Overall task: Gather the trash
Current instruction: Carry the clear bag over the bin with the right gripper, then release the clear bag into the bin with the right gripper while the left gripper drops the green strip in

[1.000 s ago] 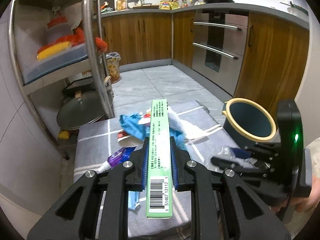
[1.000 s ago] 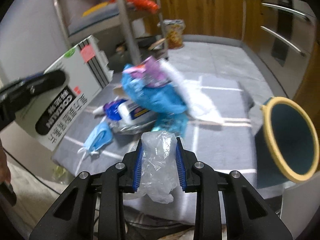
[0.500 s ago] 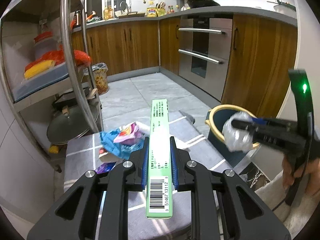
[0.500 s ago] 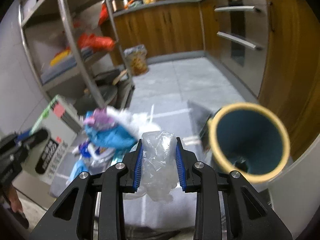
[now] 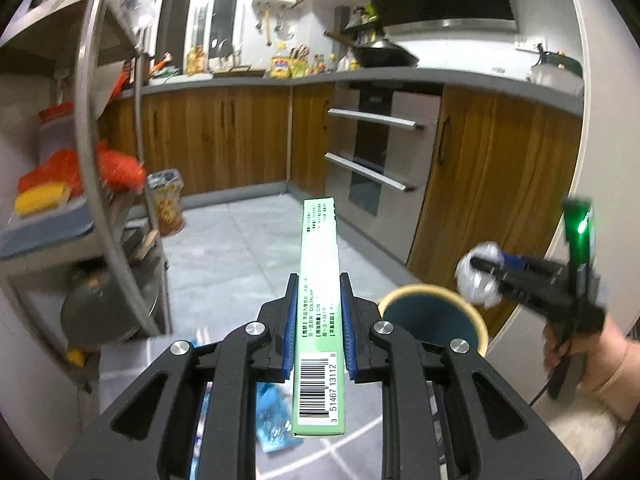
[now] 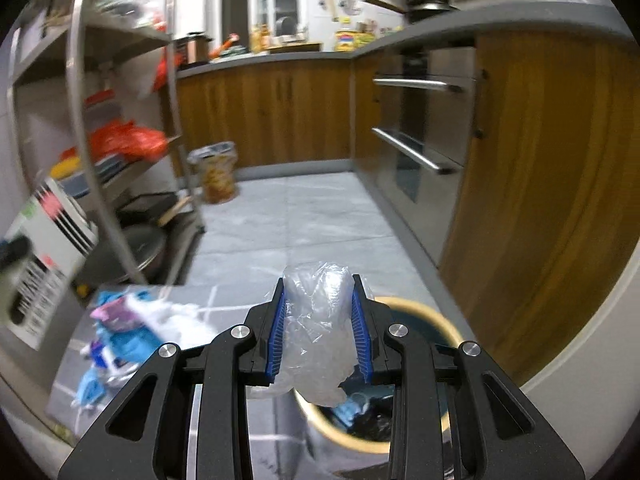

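My left gripper is shut on a long green carton with a barcode, held up above the grey mat. My right gripper is shut on a crumpled clear plastic bag, which hangs over the mouth of the blue bin with a yellow rim. The bin holds some blue and dark trash. In the left wrist view the right gripper with the plastic bag is above and right of the bin. A pile of blue and purple wrappers lies on the mat at the left.
A metal shelf rack with pot lids and orange bags stands at the left. Wooden cabinets and an oven line the far and right side. A small patterned bin sits on the tiled floor. A person's hand grips the right tool.
Both grippers have risen and swung right, away from the trash pile. The right gripper with the plastic bag has come over the bin's mouth. The views have tilted up.
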Demonstrator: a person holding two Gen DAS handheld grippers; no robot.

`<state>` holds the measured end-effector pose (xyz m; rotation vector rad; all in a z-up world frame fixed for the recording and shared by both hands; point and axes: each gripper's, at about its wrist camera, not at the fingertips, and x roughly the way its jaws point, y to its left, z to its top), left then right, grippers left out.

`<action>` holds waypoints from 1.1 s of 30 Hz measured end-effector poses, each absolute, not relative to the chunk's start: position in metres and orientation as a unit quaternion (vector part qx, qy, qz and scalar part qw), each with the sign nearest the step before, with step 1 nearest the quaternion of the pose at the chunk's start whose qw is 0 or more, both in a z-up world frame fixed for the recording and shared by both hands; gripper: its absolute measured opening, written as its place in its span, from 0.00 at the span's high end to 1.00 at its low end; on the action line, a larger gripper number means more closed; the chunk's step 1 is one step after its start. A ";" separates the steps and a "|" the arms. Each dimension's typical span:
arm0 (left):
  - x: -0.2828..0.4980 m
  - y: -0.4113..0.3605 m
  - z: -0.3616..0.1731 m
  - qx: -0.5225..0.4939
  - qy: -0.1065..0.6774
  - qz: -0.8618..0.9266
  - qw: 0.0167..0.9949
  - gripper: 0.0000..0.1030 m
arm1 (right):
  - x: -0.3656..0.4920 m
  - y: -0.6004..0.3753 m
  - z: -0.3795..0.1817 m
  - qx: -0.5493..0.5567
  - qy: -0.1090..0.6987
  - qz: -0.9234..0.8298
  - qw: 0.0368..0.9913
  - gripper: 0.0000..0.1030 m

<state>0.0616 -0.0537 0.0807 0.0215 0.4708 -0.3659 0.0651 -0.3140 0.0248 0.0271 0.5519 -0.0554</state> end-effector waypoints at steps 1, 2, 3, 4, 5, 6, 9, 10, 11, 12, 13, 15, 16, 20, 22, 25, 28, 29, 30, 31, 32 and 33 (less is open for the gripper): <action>0.066 -0.059 0.084 0.014 0.229 -0.187 0.955 0.82 | 0.067 -0.321 0.020 0.025 0.276 -0.032 0.960 0.70; 0.070 -0.066 0.086 0.022 0.226 -0.194 0.954 0.82 | 0.070 -0.326 0.015 0.033 0.281 -0.037 0.959 0.70; 0.072 -0.072 0.086 0.030 0.224 -0.199 0.954 0.82 | 0.074 -0.334 0.005 0.041 0.293 -0.042 0.954 0.70; 0.074 -0.080 0.085 0.041 0.222 -0.206 0.952 0.82 | 0.075 -0.335 0.001 0.043 0.301 -0.044 0.952 0.70; 0.076 -0.087 0.082 0.050 0.221 -0.211 0.951 0.82 | 0.079 -0.341 -0.003 0.045 0.309 -0.047 0.949 0.70; 0.079 -0.095 0.077 0.056 0.220 -0.218 0.949 0.82 | 0.080 -0.344 -0.003 0.046 0.308 -0.049 0.949 0.70; 0.087 -0.110 0.061 0.051 0.226 -0.235 0.944 0.82 | 0.083 -0.353 -0.005 0.046 0.305 -0.052 0.950 0.70; 0.093 -0.116 0.055 0.045 0.234 -0.244 0.940 0.82 | 0.085 -0.356 -0.009 0.046 0.309 -0.054 0.948 0.70; 0.097 -0.121 0.051 0.040 0.242 -0.252 0.936 0.82 | 0.087 -0.359 -0.011 0.047 0.314 -0.056 0.947 0.70; 0.100 -0.128 0.047 0.039 0.247 -0.260 0.933 0.82 | 0.088 -0.359 -0.014 0.045 0.316 -0.057 0.946 0.70; 0.102 -0.134 0.044 0.043 0.247 -0.266 0.931 0.82 | 0.090 -0.361 -0.016 0.044 0.317 -0.059 0.945 0.70; 0.108 -0.149 0.035 0.059 0.252 -0.274 0.926 0.82 | 0.095 -0.366 -0.019 0.040 0.322 -0.062 0.944 0.70; 0.110 -0.153 0.030 0.060 0.258 -0.277 0.923 0.82 | 0.097 -0.369 -0.022 0.037 0.326 -0.065 0.943 0.70; 0.126 -0.171 0.010 0.068 0.285 -0.284 0.913 0.82 | 0.106 -0.384 -0.032 0.043 0.338 -0.078 0.937 0.70; 0.130 -0.177 0.004 0.069 0.291 -0.285 0.910 0.82 | 0.107 -0.390 -0.035 0.048 0.341 -0.082 0.935 0.70; 0.138 -0.185 -0.006 0.063 0.305 -0.288 0.906 0.82 | 0.109 -0.399 -0.040 0.058 0.346 -0.086 0.932 0.70; 0.144 -0.196 -0.015 0.063 0.313 -0.289 0.902 0.82 | 0.114 -0.407 -0.045 0.060 0.352 -0.094 0.929 0.70; 0.146 -0.202 -0.020 0.066 0.317 -0.290 0.900 0.82 | 0.117 -0.409 -0.048 0.061 0.355 -0.097 0.928 0.70; 0.148 -0.206 -0.024 0.067 0.322 -0.292 0.898 0.82 | 0.118 -0.412 -0.050 0.064 0.359 -0.098 0.926 0.70; 0.148 -0.209 -0.028 0.068 0.327 -0.293 0.896 0.82 | 0.119 -0.414 -0.052 0.067 0.362 -0.099 0.924 0.70; 0.149 -0.213 -0.031 0.070 0.331 -0.295 0.894 0.82 | 0.121 -0.417 -0.054 0.070 0.368 -0.100 0.922 0.70; 0.150 -0.220 -0.037 0.075 0.336 -0.298 0.891 0.82 | 0.122 -0.420 -0.058 0.076 0.375 -0.103 0.918 0.70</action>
